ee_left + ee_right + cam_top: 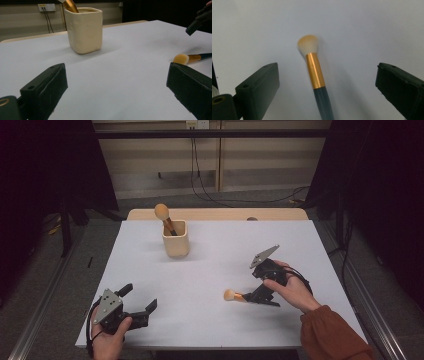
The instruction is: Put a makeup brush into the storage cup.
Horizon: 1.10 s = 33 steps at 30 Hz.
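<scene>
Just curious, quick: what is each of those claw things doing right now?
Left gripper: jaws open, holding nothing.
Right gripper: jaws open around the makeup brush, not gripping it.

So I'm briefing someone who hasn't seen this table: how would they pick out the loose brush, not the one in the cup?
On the white table, look at the person's right-hand side, nearer them than the cream cup. The loose brush lies flat between the open jaws of the right tool. Unlike the brush in the cup, which stands upright, it lies on the tabletop, showing a gold ferrule and dark handle.
</scene>
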Available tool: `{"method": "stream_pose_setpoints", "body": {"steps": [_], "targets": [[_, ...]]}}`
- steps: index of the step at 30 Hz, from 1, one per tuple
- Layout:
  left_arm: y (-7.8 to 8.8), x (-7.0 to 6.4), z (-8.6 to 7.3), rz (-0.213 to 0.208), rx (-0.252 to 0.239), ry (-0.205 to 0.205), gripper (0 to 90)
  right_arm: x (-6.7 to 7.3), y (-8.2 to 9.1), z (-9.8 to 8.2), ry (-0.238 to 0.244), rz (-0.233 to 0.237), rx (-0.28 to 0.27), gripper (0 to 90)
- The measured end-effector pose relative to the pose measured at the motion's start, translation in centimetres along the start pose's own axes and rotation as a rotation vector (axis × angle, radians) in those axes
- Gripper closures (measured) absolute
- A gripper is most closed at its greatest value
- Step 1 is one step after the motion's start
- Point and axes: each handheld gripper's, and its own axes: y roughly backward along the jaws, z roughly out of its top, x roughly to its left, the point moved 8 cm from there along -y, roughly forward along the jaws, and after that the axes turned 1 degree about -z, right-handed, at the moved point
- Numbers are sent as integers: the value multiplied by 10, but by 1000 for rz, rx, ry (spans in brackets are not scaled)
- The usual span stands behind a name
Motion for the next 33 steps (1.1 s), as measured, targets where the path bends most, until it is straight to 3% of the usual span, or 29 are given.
{"method": "stream_pose_setpoints", "body": {"steps": [4, 9, 13, 18, 22, 25, 28, 33], "targets": [[0, 1, -1, 1, 0, 6, 32, 0, -6, -3, 17, 4, 60, 55], [-1, 1, -1, 1, 2, 9, 32, -3, -10, -1, 14, -14, 84, 48], [-1, 2, -2, 5, 1, 15, 32, -2, -14, -2, 40, -9, 151, 75], [-1, 4, -3, 19, 8, 15, 32, -1, -19, -7, 58, -4, 238, 143], [0, 5, -3, 22, 8, 18, 32, 1, -22, -7, 76, 17, 261, 186], [-1, 5, -4, 21, 11, 14, 32, 4, -24, -8, 93, 32, 288, 267], [-1, 5, -4, 22, 12, 10, 32, 6, -28, -10, 118, 6, 307, 344], [-1, 4, -4, 12, 14, 13, 31, 6, -32, -13, 144, 6, 333, 431]]}}
